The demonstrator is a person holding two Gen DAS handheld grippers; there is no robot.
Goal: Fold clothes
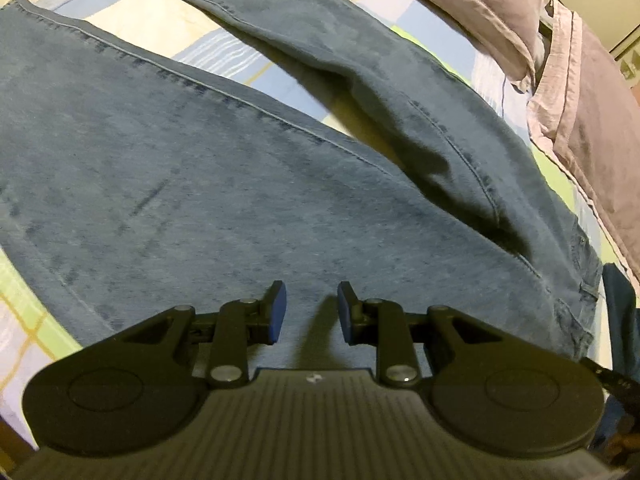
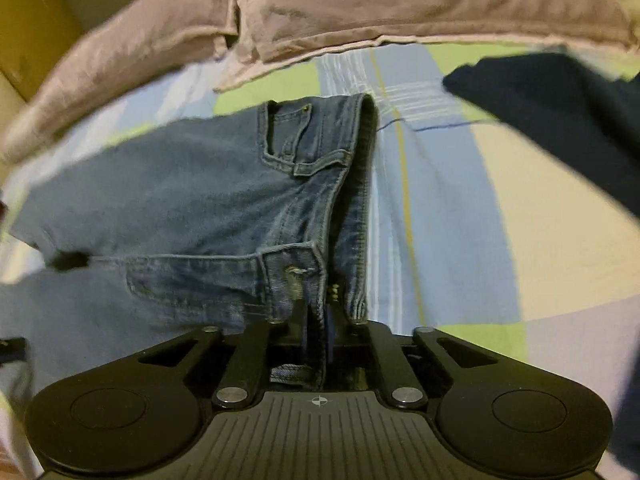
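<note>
a: left wrist view first. what's the cloth like?

b: the jeans (image 1: 180, 168) are blue denim with a mottled, washed surface, spread across a bedsheet (image 1: 132, 24) of pale blue, cream and green checks. two legs run away from the camera: the near one lies broad and flat, the far one is narrower with a soft buckle where they meet. raised double-stitched seams run along both.

a: and the tongs there?

b: the left gripper (image 1: 311, 311) hangs over the near leg with its blue pads spread apart, nothing between them. its arms are matte black, with round metal pivots.

a: anything at the edge?

b: grey-mauve pillows (image 1: 472, 4), slightly creased, lie along the top right.

a: now the right wrist view.

b: the waistband end of the jeans (image 2: 208, 184) lies on the checked bedsheet (image 2: 460, 208). you see the thick band edge, a belt loop, a pocket corner with a rivet, and a metal button beside the fly.

a: the tongs?

b: the right gripper (image 2: 320, 320) is pressed together on the waistband near the button; denim bunches between the fingers and runs back toward the camera body.

a: what else?

b: the same pillows (image 2: 360, 4) across the top, and a dark navy garment (image 2: 560, 112), blurred, at the right on the sheet.
</note>
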